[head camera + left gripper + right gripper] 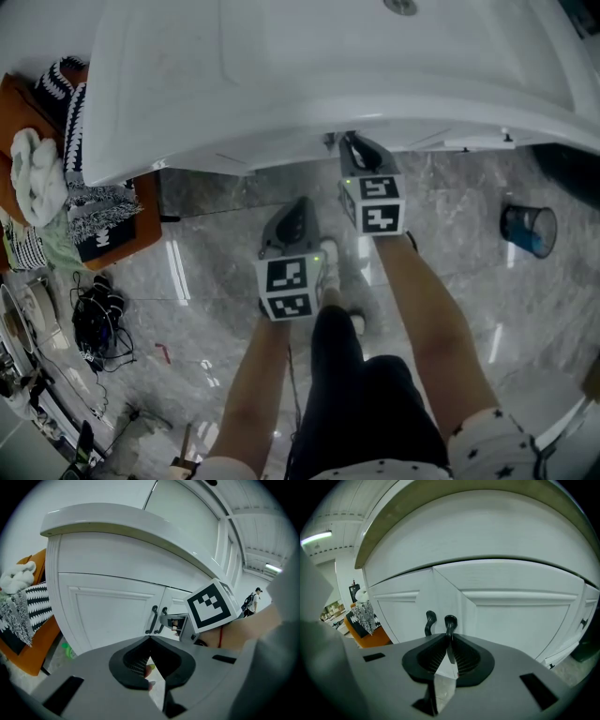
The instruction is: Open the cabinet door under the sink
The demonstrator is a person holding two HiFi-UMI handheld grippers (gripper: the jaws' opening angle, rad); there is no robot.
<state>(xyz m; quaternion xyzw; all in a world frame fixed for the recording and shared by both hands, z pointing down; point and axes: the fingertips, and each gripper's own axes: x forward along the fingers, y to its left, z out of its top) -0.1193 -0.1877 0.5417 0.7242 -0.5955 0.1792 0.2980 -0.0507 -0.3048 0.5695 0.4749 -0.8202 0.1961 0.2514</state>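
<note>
The white cabinet (pixel 112 611) under the sink (pixel 309 75) has two doors that meet at a pair of black upright handles. In the right gripper view the left handle (pixel 429 622) stands free, while the right handle (pixel 450 623) runs down between the jaws of my right gripper (pixel 450 637), which is shut on it. From the left gripper view, the right gripper (pixel 172 620) sits at the handles (pixel 152 619). My left gripper (pixel 150 641) hangs back from the doors, shut on nothing. In the head view the right gripper (pixel 349 141) reaches under the sink's rim and the left gripper (pixel 302 202) is nearer me.
An orange seat (pixel 141 234) with black-and-white cloth and a white plush toy (pixel 36 173) stands left of the cabinet. A green bottle (pixel 68 649) lies by its base. A blue cup (pixel 528 228) sits on the marble floor at right, black cables (pixel 94 319) at left.
</note>
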